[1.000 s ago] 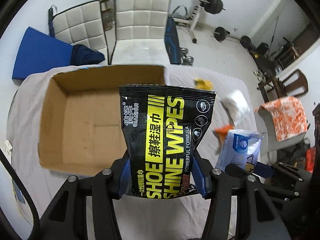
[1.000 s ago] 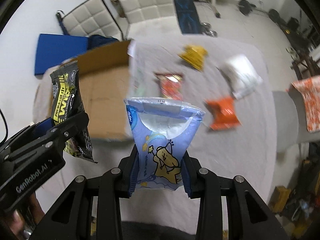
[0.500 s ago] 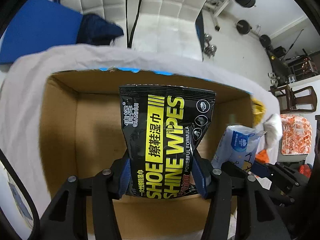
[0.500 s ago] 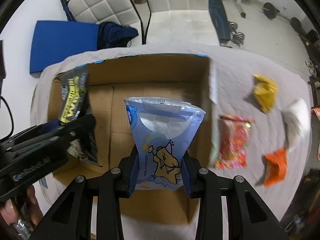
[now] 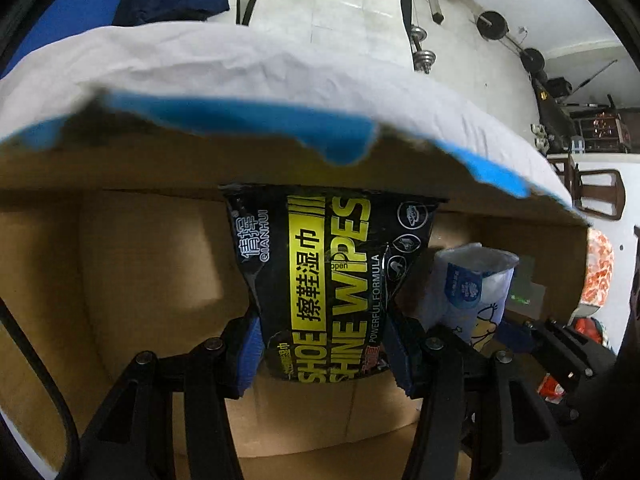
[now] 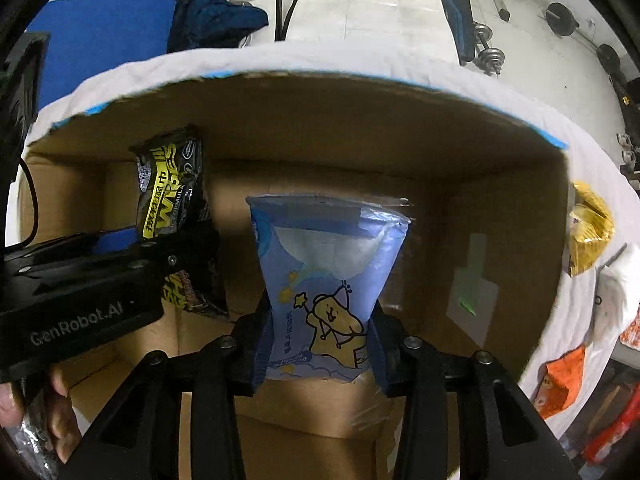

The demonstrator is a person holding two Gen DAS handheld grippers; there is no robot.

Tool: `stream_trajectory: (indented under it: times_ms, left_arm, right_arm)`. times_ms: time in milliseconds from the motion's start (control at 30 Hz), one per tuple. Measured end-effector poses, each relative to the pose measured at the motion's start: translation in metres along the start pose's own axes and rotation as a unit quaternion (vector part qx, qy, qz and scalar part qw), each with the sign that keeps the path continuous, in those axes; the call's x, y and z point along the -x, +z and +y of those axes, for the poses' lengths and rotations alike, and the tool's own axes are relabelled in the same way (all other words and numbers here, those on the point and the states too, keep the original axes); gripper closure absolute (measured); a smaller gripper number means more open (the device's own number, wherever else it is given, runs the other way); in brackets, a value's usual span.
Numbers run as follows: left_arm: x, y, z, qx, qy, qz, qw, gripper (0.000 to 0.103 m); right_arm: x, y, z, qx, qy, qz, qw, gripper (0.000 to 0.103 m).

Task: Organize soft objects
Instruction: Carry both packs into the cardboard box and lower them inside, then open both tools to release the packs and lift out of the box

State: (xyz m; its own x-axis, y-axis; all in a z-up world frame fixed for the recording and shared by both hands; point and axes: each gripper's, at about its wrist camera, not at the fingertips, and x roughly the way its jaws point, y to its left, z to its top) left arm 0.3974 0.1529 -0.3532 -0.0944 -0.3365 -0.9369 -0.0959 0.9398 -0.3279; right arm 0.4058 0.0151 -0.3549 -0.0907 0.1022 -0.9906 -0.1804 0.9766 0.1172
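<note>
Left wrist view: both packs lowered into the cardboard box (image 5: 132, 264).
Left gripper (image 5: 324, 354) clamps the shoe-wipes pack (image 5: 332, 280); right gripper (image 6: 320, 350) clamps the blue tissue pack (image 6: 328, 280). Having crossed from above the surface, both seem ready for release.

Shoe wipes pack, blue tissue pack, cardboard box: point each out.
shoe wipes pack (image 5: 328, 280), left wrist view, yellow label.
blue tissue pack (image 6: 328, 280), right wrist view, front face above the cartoon.
cardboard box (image 6: 360, 128), right wrist view, far inner wall.

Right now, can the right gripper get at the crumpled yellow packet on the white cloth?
Probably not: the right gripper is shut on the blue tissue pack, and the cardboard box wall stands between it and the yellow packet.
</note>
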Motion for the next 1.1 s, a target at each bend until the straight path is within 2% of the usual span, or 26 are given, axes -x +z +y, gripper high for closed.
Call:
stream_trajectory:
  times_ms: [133, 233, 367, 600, 667, 733, 800, 833, 867, 933, 967, 1033, 1067, 1100]
  left_arm:
    - [-0.007, -0.002, -0.004, -0.010, 0.007, 0.009, 0.9999, 0.051]
    - [-0.008, -0.003, -0.008, -0.012, 0.011, 0.013, 0.9998, 0.051]
    - [-0.007, -0.004, -0.015, -0.009, 0.023, 0.020, 0.9995, 0.051]
    - [0.016, -0.017, -0.024, -0.019, 0.053, -0.012, 0.9984, 0.047]
    - [0.028, -0.025, -0.030, -0.030, 0.068, -0.031, 0.9967, 0.037]
    - [0.036, -0.034, -0.029, -0.035, 0.079, -0.049, 0.9951, 0.037]
    - [0.047, -0.046, -0.032, -0.036, 0.083, -0.065, 0.9938, 0.036]
    - [0.054, -0.052, -0.034, -0.035, 0.083, -0.075, 0.9932, 0.031]
    - [0.061, -0.055, -0.036, -0.033, 0.083, -0.083, 0.9926, 0.020]
    - [0.076, -0.059, -0.025, -0.031, 0.089, -0.107, 0.9898, 0.010]
    - [0.084, -0.066, -0.026, -0.032, 0.094, -0.120, 0.9879, 0.010]
    - [0.094, -0.076, -0.021, -0.031, 0.100, -0.136, 0.9851, 0.008]
    - [0.101, -0.081, -0.021, -0.033, 0.107, -0.147, 0.9827, 0.000]
    - [0.103, -0.086, -0.016, -0.034, 0.115, -0.156, 0.9804, 0.000]
  right_arm:
    - [-0.011, 0.009, 0.004, 0.006, -0.007, 0.006, 1.000, 0.056]
    - [-0.016, 0.014, 0.008, 0.009, -0.011, 0.006, 1.000, 0.049]
    - [-0.020, 0.021, 0.010, 0.012, -0.016, 0.008, 1.000, 0.032]
    - [-0.010, 0.014, 0.007, 0.011, -0.016, -0.002, 1.000, 0.027]
    - [-0.005, 0.009, 0.006, 0.010, -0.015, -0.005, 1.000, 0.026]
    - [0.000, 0.004, 0.008, 0.013, -0.019, -0.011, 1.000, 0.024]
    - [0.006, 0.001, 0.010, 0.011, -0.023, -0.016, 1.000, 0.015]
    - [0.010, -0.002, 0.010, 0.009, -0.024, -0.021, 0.999, 0.015]
    - [0.015, -0.004, 0.011, 0.007, -0.024, -0.027, 0.999, 0.015]
    - [0.026, -0.012, 0.014, 0.005, -0.026, -0.038, 0.999, 0.015]
    - [0.032, -0.015, 0.017, 0.003, -0.027, -0.044, 0.999, 0.014]
    - [0.041, -0.023, 0.019, 0.002, -0.029, -0.055, 0.998, 0.006]
    - [0.047, -0.028, 0.021, -0.001, -0.030, -0.062, 0.998, 0.000]
    - [0.051, -0.033, 0.022, -0.002, -0.030, -0.067, 0.997, 0.000]
